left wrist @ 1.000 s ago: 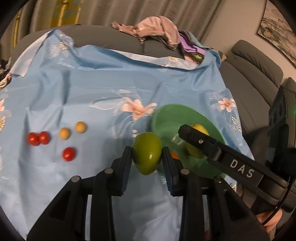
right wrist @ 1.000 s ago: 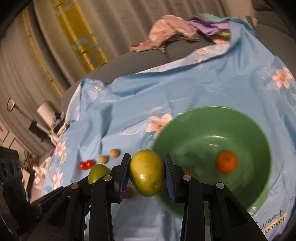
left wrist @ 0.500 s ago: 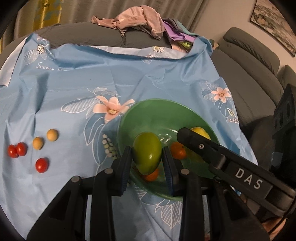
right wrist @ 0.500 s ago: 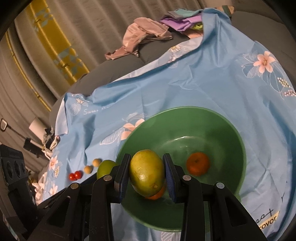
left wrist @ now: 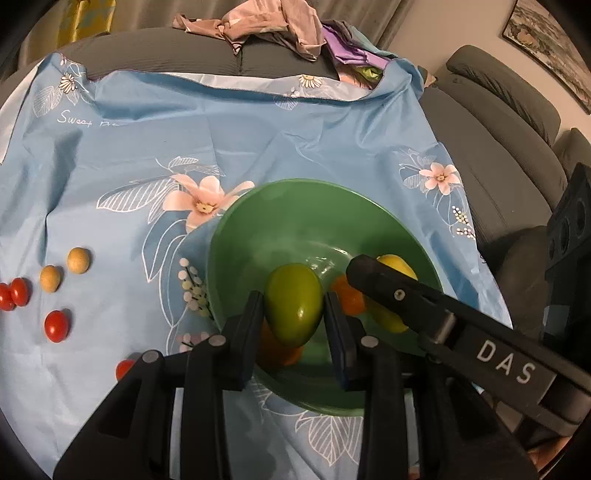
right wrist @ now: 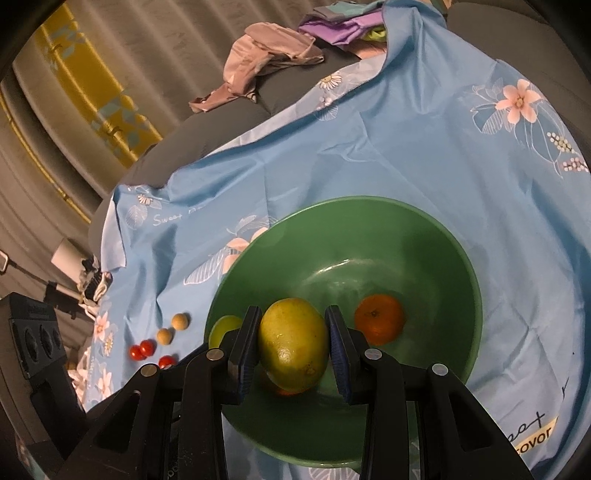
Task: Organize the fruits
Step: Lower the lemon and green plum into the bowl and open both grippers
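I see a light blue tablecloth (left wrist: pixel 258 125) printed with pink-white flowers, white leaf outlines and white script. Bowl (right wrist: pixel 424 236) is plain green. Left gripper (left wrist: pixel 294 314) is black, clamped on a solid green fruit (left wrist: pixel 294 308); right gripper (right wrist: pixel 293 345) is black with blue pads, clamped on a yellow-green fruit (right wrist: pixel 293 345) with small speckles. Orange mandarin (right wrist: pixel 379 318) in the bowl. On the cloth: red cherry tomatoes (left wrist: pixel 56 325), tan round fruits (left wrist: pixel 78 260). Sofa (left wrist: pixel 491 155) is grey, clothes pile (left wrist: pixel 280 26) pinkish-beige and purple, curtain (right wrist: pixel 92 92) grey with a yellow band.
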{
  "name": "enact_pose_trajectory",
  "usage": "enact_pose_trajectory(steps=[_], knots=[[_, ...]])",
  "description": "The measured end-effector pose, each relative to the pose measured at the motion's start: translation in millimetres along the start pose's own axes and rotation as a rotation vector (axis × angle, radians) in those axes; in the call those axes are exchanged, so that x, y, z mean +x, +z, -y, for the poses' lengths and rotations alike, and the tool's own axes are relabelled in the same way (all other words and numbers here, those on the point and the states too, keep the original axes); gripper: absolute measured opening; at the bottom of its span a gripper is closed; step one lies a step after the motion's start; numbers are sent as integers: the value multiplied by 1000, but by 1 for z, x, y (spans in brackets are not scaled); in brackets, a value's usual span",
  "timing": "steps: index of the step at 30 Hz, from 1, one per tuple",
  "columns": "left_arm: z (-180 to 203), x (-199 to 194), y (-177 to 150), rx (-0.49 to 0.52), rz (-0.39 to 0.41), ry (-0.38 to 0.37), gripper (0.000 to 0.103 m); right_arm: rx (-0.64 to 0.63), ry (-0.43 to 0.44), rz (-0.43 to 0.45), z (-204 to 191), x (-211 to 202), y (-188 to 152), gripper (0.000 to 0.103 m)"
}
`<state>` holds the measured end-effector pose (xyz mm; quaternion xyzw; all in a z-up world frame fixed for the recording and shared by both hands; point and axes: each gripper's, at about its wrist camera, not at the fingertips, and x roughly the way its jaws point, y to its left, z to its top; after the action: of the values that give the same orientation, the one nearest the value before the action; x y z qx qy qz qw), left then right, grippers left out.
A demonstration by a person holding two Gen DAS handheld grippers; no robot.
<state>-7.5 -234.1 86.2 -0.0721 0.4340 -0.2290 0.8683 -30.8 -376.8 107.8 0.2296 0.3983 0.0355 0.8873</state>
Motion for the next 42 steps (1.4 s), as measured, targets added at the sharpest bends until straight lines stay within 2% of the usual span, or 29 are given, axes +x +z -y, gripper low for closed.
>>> enact_pose_trajectory(steps=[16,42], knots=[[7,12,0,8,-31,-18,33,26,-43,-17,7,4,1,37],[12,18,1,34,-46,-1,33,18,-122,-29,7,9,0,37]])
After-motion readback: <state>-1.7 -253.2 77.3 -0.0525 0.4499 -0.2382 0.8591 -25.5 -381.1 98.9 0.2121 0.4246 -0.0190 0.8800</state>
